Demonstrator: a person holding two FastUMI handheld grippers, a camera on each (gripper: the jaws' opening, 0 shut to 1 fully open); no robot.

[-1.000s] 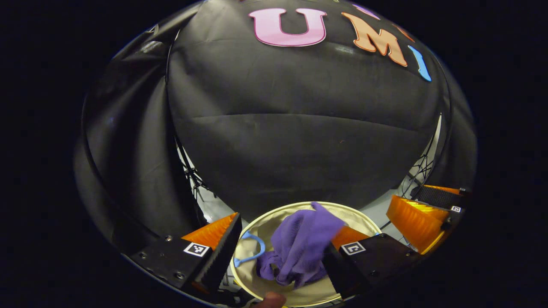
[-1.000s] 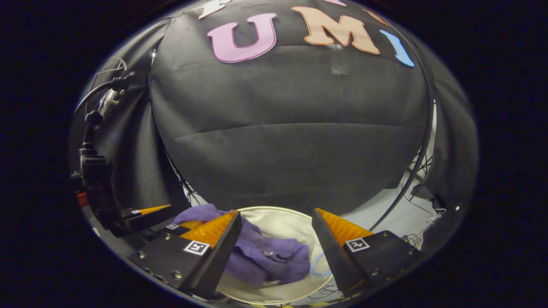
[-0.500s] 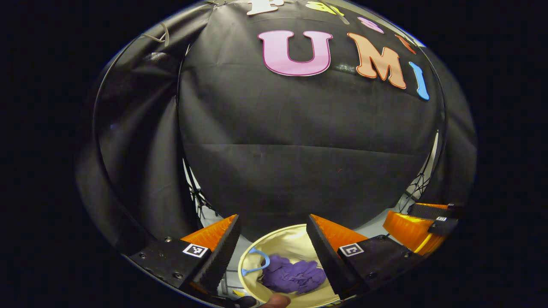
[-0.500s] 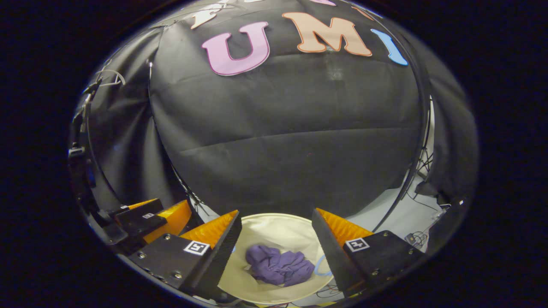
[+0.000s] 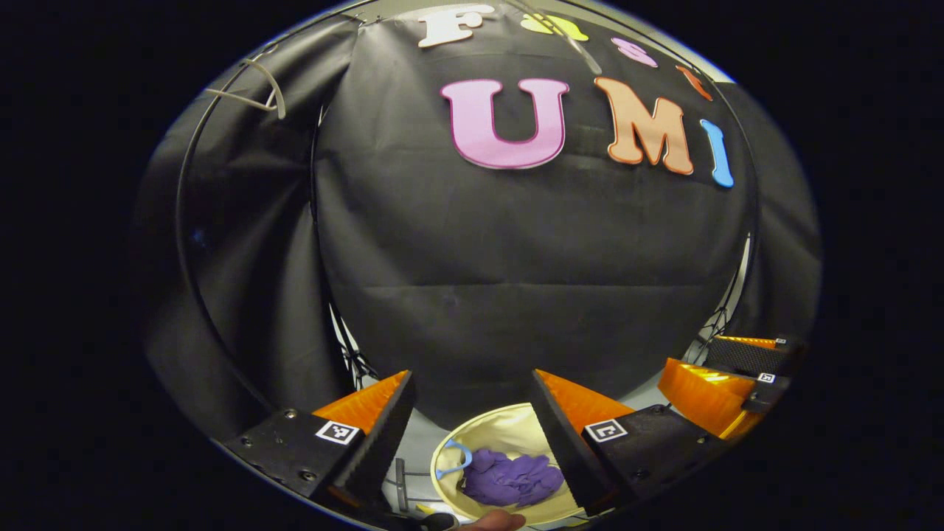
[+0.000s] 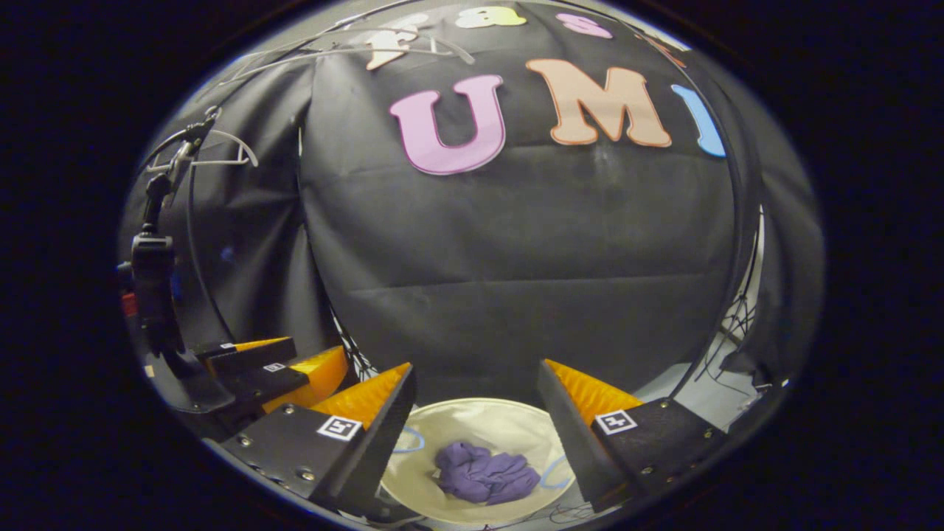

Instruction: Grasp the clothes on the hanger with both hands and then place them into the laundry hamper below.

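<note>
Purple clothes [image 6: 483, 478] lie crumpled in the hamper [image 6: 472, 424]; long axis indiscernible.

Your left gripper [image 5: 472, 413] and right gripper [image 6: 476, 405] each carry ribbed orange fingers with black toothed inner pads, on black screw-fastened mounts bearing small square black-and-white markers.

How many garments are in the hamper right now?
1: a crumpled purple garment lies at the bottom of the cream hamper, between its blue handles. Anything underneath would be hidden.
</note>
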